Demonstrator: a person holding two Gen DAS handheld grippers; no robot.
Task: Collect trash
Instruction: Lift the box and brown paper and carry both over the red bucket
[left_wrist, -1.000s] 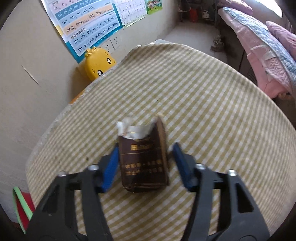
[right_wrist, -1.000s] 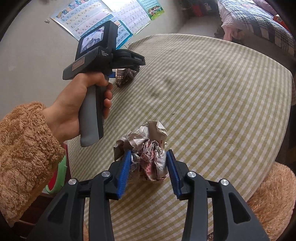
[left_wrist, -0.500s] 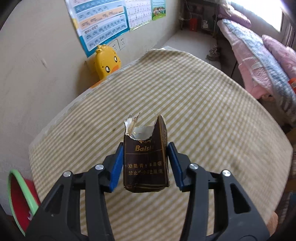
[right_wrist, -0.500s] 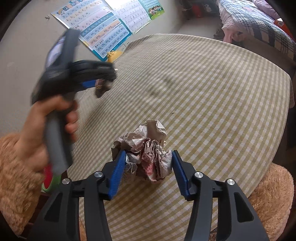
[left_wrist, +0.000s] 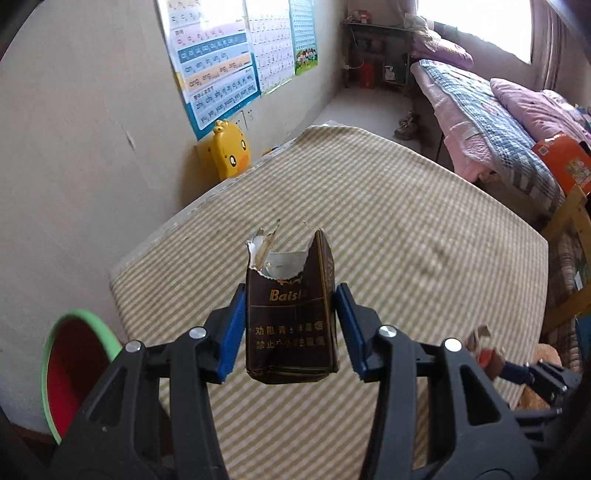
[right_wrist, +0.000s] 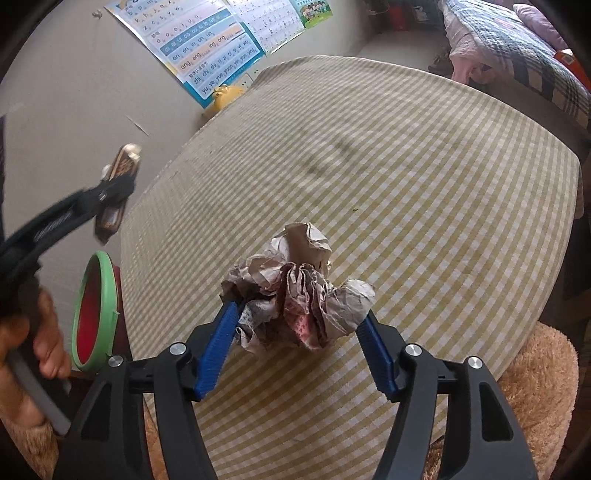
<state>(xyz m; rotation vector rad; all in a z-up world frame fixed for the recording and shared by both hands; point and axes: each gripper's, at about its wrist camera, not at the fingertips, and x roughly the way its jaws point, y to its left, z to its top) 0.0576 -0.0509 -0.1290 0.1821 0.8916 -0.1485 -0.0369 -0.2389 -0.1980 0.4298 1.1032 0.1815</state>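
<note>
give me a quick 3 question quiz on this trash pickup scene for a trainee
1. True or false: the left gripper holds the torn brown pack clear of the checked tablecloth.
2. What lies between the right gripper's fingers: A) a bottle, B) a crumpled paper ball, C) a spoon?
3. Fill in: the red bin with the green rim stands at the table's ____ edge in the right wrist view.

Key: 1 true. 2 B; the jaws have just been opening, with the paper between them. 3 left.
</note>
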